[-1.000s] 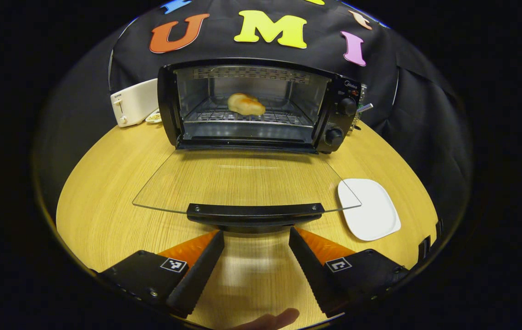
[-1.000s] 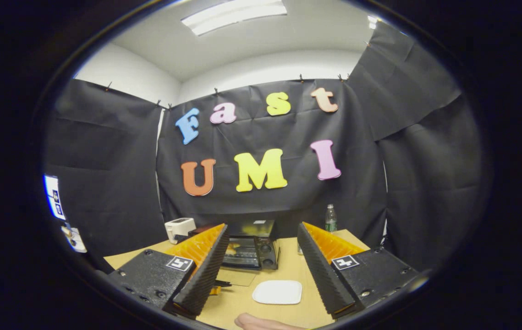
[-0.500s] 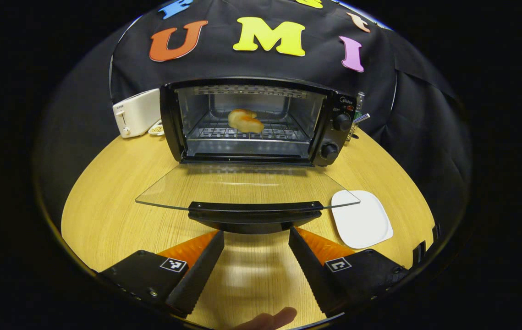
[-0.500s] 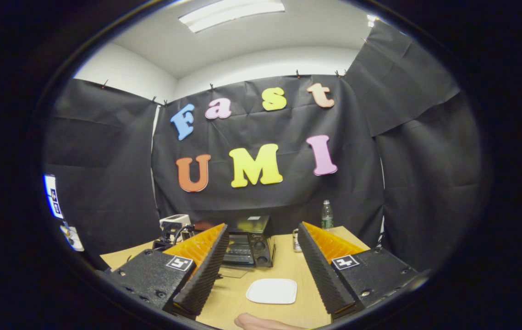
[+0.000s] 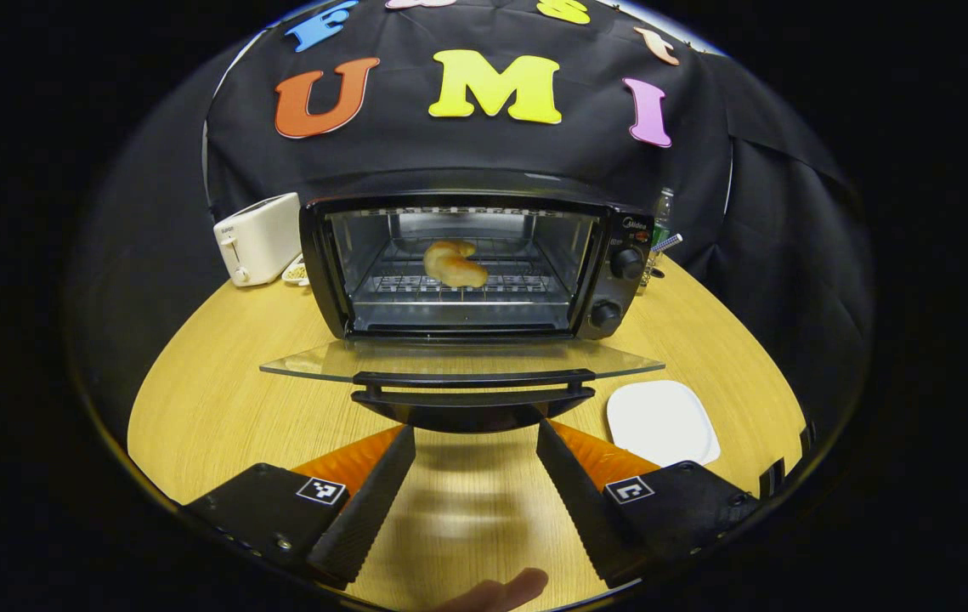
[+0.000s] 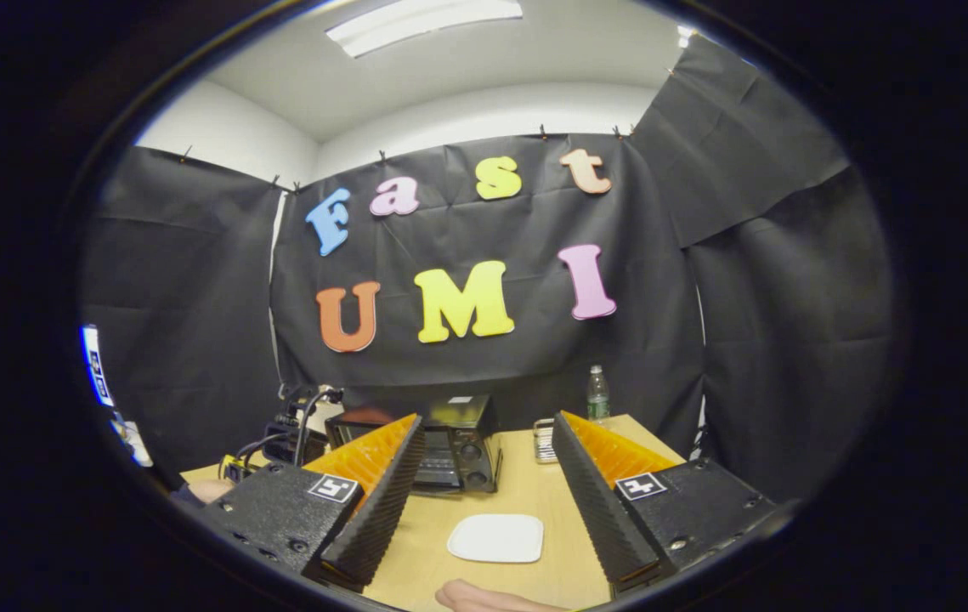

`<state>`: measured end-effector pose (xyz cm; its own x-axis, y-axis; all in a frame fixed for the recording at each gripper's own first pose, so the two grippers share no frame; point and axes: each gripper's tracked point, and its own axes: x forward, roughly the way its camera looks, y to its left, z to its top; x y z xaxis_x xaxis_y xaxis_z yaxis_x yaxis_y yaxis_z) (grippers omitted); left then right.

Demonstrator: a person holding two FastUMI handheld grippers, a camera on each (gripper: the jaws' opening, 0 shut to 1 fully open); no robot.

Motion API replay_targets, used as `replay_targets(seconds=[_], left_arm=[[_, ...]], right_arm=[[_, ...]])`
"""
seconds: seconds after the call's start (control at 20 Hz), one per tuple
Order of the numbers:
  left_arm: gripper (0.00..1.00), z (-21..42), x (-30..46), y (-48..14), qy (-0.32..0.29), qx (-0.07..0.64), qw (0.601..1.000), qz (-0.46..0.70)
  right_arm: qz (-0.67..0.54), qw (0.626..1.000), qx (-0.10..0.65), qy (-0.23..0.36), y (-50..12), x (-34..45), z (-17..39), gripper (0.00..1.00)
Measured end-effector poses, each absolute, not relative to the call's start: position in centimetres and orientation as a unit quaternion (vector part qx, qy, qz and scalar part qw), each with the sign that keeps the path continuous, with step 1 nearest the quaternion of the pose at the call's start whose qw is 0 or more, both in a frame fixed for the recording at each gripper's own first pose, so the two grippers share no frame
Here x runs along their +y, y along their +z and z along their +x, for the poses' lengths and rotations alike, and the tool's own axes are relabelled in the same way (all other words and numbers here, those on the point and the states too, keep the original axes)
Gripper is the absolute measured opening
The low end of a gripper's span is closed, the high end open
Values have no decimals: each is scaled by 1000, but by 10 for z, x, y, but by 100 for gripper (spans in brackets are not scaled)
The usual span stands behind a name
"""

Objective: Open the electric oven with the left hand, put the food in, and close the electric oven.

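The electric oven stands toward the far edge of the wooden surface, its front facing the left gripper view. Its glass door hangs open, roughly level, with the black handle along the near edge. The food, a golden pastry, rests on the wire rack inside the oven cavity.

The left gripper sits low over the near edge of the surface, just below the door handle. Its jaws are spread wide and grip nothing; the handle lies just beyond the fingertips, and contact cannot be confirmed.

The right gripper is raised and back from the surface. Its jaws are spread wide and hold nothing.

A white plate lies on the surface toward the right edge, beside the door's right corner. A white toaster stands at the far left edge, beside the oven. A bottle stands near the far right edge.
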<state>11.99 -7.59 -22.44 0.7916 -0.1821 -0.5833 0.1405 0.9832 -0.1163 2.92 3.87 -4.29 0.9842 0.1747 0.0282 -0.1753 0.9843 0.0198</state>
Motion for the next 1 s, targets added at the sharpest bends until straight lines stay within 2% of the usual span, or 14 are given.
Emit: replay_targets(seconds=[0.3, 0.35, 0.4, 0.55, 1.0], left_arm=[[94, 143, -74, -195, -76, 278, 957, -44], [87, 148, -74, -189, -77, 271, 959, -43], [94, 157, -72, -182, -76, 259, 962, -45], [96, 179, -55, -162, -52, 217, 973, -52], [93, 125, -21, -103, -43, 133, 989, -55]], right_arm=[[9, 996, -14, 85, -43, 38, 25, 96], [9, 997, -15, 82, -43, 35, 25, 96], [7, 997, -17, 75, -41, 31, 25, 96], [-1, 998, -26, 50, -37, 19, 23, 96], [-6, 999, -25, 44, -34, 21, 16, 96]])
